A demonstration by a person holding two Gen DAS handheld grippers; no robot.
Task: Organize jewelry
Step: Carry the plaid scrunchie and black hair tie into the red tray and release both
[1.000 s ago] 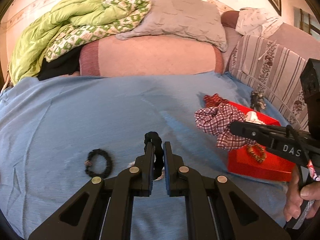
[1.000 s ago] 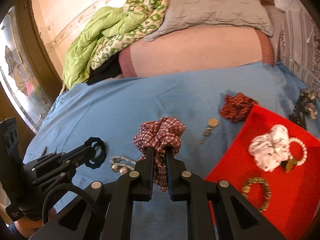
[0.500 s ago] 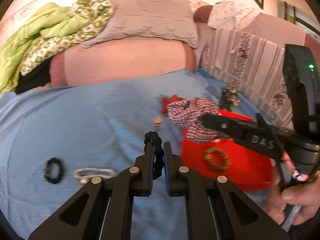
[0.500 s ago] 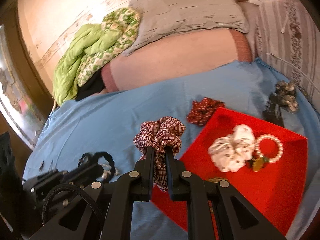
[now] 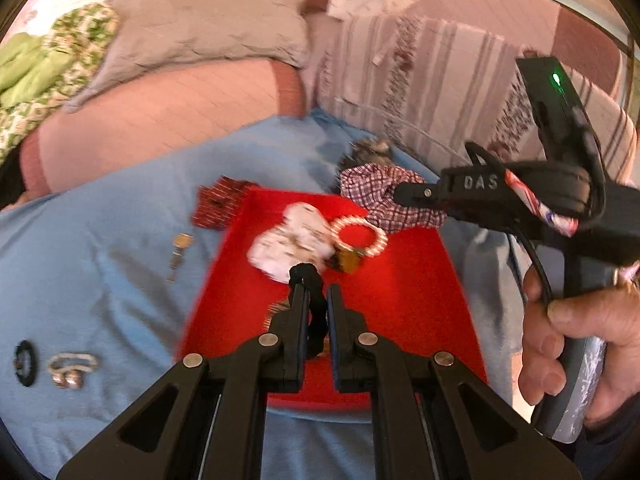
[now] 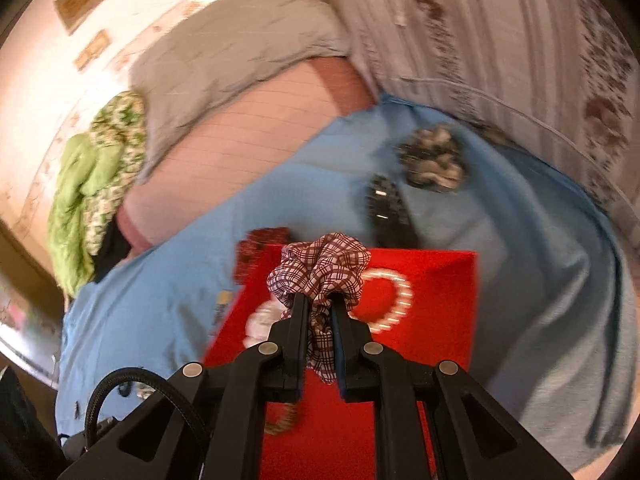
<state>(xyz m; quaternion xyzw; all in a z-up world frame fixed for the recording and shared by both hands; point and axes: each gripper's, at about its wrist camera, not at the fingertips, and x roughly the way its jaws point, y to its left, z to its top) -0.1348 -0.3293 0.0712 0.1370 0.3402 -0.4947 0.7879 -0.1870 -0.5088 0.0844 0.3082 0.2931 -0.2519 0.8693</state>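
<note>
Both claws hang over the shallow red rectangular tray [image 5: 420,292] that lies on the blue bedspread [image 5: 100,264], and each carries a load.

The left claw [image 5: 316,300] is nearly closed, its two black fingers pinched on a black ruffled elastic hair tie [image 5: 306,276] whose loop sticks up past the tips. In its own view the tray spreads directly beneath and ahead of the tips, so the hair tie sits above the near-middle of the tray. Just beyond lie a white printed fabric scrunchie [image 5: 288,244] and a ring-shaped bracelet of pale beads [image 5: 360,234].

The right claw [image 6: 318,312] is likewise clamped almost closed, on a maroon-and-white plaid fabric scrunchie [image 6: 320,268] that bunches above the tips and trails down between the fingers. From the left view this scrunchie hangs at the tray's far right corner, more over the rim than the floor. From the right view the red floor lies under and in front of it.

The coming move turns on that vertical relation: each item is above the tray, though how high cannot be judged through the blur. The left claw looks better centred. Opening it would probably drop the tie onto bare red floor near the white scrunchie. The right one may need to come a little nearer first.

Still loose on the bedspread are a dark red patterned scrunchie [image 5: 218,204] touching the tray's far left edge, a small black ring-shaped hair tie [image 5: 26,362] and a pale beaded bracelet [image 5: 70,368] at near left.
</note>
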